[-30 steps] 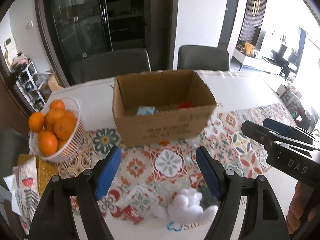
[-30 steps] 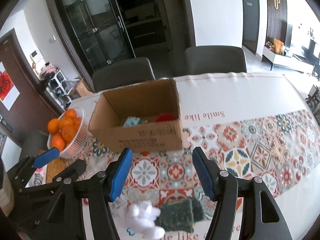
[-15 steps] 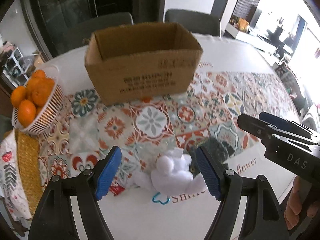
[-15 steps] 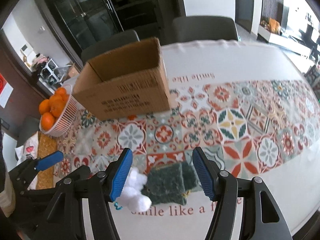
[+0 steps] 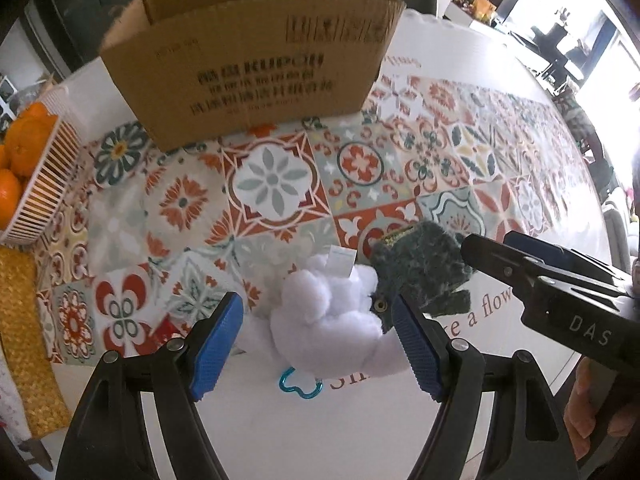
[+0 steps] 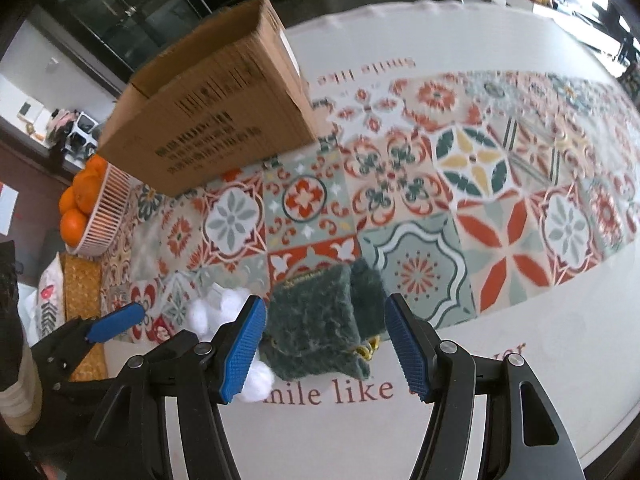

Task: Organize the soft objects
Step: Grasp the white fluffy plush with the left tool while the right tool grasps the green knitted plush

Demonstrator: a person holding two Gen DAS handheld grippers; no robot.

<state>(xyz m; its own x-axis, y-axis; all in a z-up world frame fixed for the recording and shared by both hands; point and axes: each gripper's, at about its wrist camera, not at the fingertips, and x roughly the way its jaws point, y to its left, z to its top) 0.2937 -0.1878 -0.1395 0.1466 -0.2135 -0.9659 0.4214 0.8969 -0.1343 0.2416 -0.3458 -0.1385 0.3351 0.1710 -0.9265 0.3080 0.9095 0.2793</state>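
Note:
A white fluffy plush toy [image 5: 332, 320] with a blue clip lies on the table near its front edge. It sits between the fingers of my open left gripper [image 5: 318, 344]. A dark green furry pouch [image 6: 324, 324] lies just right of it, between the fingers of my open right gripper [image 6: 326, 350]. The pouch also shows in the left wrist view [image 5: 420, 268], and the plush in the right wrist view [image 6: 218, 310]. An open cardboard box [image 5: 256, 52] stands farther back on the patterned tablecloth.
A white basket of oranges [image 5: 28, 176] stands at the left, with a woven yellow mat [image 5: 24, 328] in front of it. Dark chairs stand behind the table. The right gripper [image 5: 560, 292] shows at the right of the left wrist view.
Both grippers have dropped lower and forward toward the table. The plush now lies between the left fingers and the pouch between the right fingers. Both stay open.

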